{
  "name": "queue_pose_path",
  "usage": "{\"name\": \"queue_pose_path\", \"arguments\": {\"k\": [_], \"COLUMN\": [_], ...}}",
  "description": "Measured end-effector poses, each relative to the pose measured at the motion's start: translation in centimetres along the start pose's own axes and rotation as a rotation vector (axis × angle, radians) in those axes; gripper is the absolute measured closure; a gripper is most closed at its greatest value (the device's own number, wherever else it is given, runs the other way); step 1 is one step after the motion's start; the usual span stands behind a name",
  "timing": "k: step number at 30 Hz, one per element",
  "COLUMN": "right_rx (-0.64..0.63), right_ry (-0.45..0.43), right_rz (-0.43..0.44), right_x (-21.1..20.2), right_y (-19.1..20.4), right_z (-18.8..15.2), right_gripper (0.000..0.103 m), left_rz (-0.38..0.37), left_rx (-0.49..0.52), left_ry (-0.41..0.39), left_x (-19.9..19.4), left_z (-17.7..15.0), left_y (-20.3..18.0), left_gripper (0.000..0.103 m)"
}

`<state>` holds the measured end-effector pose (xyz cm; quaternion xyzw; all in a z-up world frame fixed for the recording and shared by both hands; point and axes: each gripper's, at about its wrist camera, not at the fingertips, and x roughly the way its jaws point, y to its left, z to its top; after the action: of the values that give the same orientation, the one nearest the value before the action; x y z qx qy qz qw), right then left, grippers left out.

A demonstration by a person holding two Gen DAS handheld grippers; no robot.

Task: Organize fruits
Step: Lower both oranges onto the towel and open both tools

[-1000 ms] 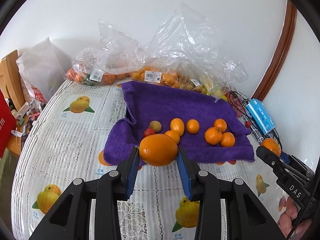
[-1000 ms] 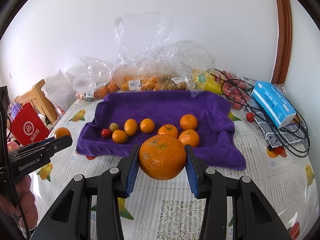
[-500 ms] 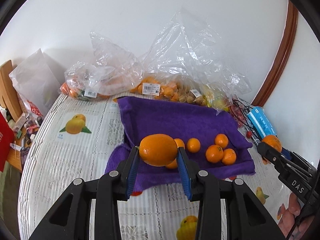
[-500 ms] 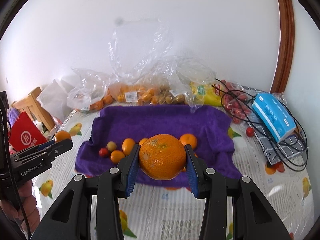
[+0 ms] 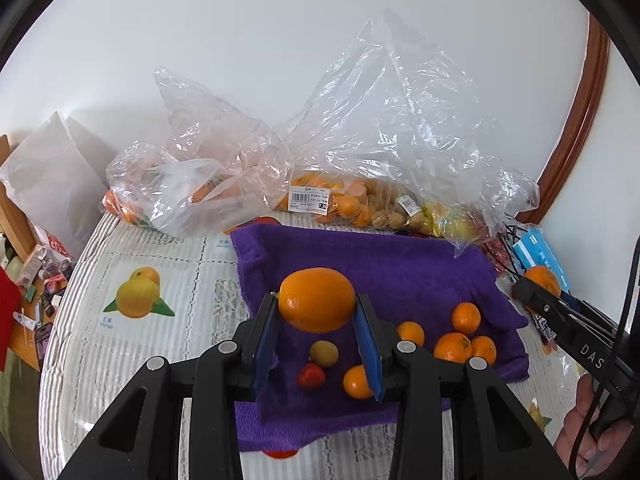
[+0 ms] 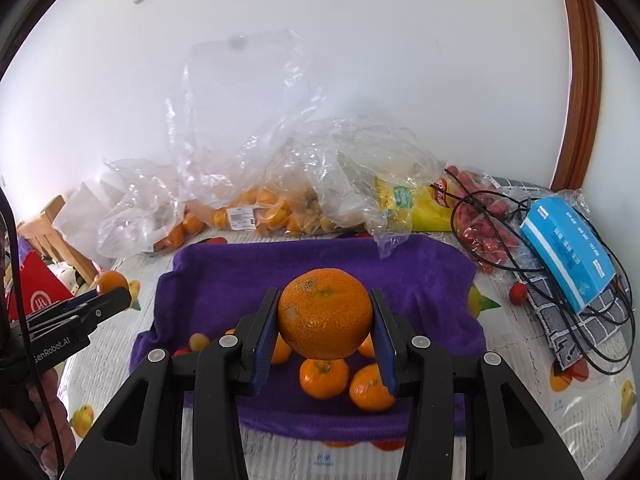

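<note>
- Left wrist view: the left gripper is clenched on a smooth orange, its blue pads pressing both sides, and holds it in the air above the near left part of the purple towel.
- On the towel below it lie a small yellowish-green fruit, a red one just beside it, and several small mandarins further right.
- Right wrist view: the right gripper grasps a larger, rough-skinned orange between its pads, above the towel's near edge, with two mandarins lying right under it.
- Behind the towel, against the wall, sit clear plastic bags with more oranges inside.
- To the right lie a blue box and black cables on the fruit-printed tablecloth.
</note>
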<state>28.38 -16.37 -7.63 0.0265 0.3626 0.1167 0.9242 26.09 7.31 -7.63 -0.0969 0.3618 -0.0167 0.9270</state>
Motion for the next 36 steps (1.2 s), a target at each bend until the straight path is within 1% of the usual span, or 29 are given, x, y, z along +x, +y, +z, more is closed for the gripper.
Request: {"name": "queue_pose_path", "arguments": {"k": [8,14,19,28,31,36], "right_rx": [0.009,0.015,0.025,0.003,0.012,0.01], "right_ry": [0.032,0.055,0.073,0.107,0.119,0.115], "right_rz": [-0.038,-0.053,-0.043,-0.031,-0.022,-0.02], "right_x": [3.7,6.0,7.5,10.0,10.5,10.9], "right_y": [-1.5,-2.5,-3.1,-2.9,-3.0,-3.1], "right_z": [0.4,-0.1,-0.3,-1.2,-1.5,-1.4], "right_gripper": [0.06,0.06,0.06,0.06,0.06,0.06], "left_rz": [-0.004,-0.005,0.002,-0.005,-0.005,-0.008], "left_rx": [-0.006,-0.01,-0.004,0.021,0.033,0.037], "left_ry": [0.025,0.049,0.071,0.097,0.106,0.125], "left_x": [3.1,5.3,6.8,8.7,9.5,10.5], "left_z": [0.8,0.6,0.3,-0.3,-0.5,-0.9], "left_y": [-0.2,-0.3,-0.6,-1.6,-2.1,-2.5], "left_gripper": [0.067,0.067,0.067,0.067,0.067,0.067]}}
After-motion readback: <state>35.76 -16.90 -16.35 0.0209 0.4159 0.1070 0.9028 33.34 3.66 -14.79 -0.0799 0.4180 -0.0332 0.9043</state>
